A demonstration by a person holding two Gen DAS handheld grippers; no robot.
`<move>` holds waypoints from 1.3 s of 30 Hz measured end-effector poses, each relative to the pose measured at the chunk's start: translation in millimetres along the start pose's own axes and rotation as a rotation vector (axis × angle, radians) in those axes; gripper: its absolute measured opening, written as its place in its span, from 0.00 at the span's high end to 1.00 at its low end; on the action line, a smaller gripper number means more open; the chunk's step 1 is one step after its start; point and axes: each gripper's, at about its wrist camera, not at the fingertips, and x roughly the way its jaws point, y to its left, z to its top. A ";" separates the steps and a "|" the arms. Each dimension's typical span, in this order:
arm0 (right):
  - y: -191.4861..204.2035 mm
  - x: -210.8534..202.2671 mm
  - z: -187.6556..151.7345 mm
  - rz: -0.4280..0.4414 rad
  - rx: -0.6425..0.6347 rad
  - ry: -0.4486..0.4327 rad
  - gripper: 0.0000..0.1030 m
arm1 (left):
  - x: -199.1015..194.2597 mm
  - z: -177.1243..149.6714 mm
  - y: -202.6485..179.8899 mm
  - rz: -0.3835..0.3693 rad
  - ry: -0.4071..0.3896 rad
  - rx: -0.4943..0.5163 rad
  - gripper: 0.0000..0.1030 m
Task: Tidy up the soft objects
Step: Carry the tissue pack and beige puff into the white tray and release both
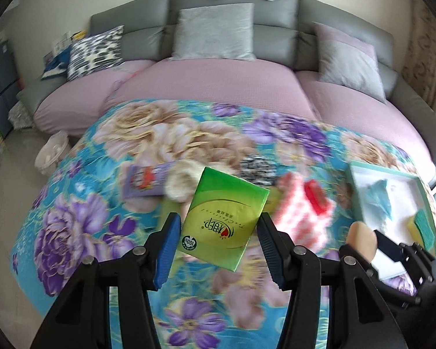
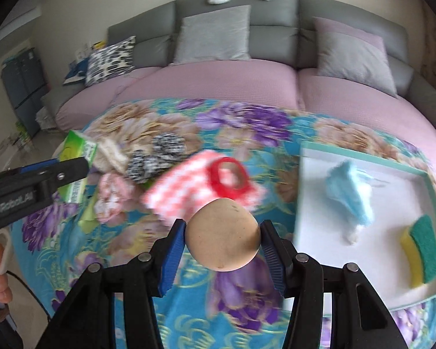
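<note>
Jaws of both grippers are clenched on soft items held in the air above a floral cloth [image 1: 72,203] spread over the worktop: the left gripper [image 1: 218,244] grips a green tissue pack [image 1: 223,218] by its long sides, and the right gripper [image 2: 222,242] pinches a tan sponge [image 2: 222,234] across its width. To the right lies a white tray [image 2: 319,203] with a teal rim, already holding a blue cloth [image 2: 351,195] and a scrubber [image 2: 421,250]; it appears to be the collecting place. A pile remains on the cloth between the grippers and beyond them: a pink checked cloth [image 2: 183,192] with a red ring [image 2: 229,177] on it, a speckled scrunchie [image 2: 157,157], a cream fluffy piece [image 2: 110,154] and a purple packet [image 1: 142,180]. Risks, as judged: the sponge is rounded and compressible, so it could squirt out of the jaws if the squeeze is off-centre; the pack sits tilted with only its lower part between the pads, so it could pivot or slide free on a quick swing; both grippers converging on the tray could collide. The pack looks glossy and plump, undented; the sponge is smooth, egg-shaped and faintly spotted. Motion blur hides finer detail.
</note>
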 end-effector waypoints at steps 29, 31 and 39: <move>-208.5 -26.5 -58.7 -0.269 0.388 0.095 0.47 | 18.3 -35.8 -245.8 -0.278 0.078 0.441 0.45; -211.6 -28.3 -60.1 -0.268 0.397 0.092 0.47 | 22.2 -37.7 -251.2 -0.287 0.085 0.450 0.45; -210.2 -32.4 -58.2 -0.268 0.387 0.083 0.46 | 26.6 -42.3 -261.1 -0.314 0.090 0.472 0.25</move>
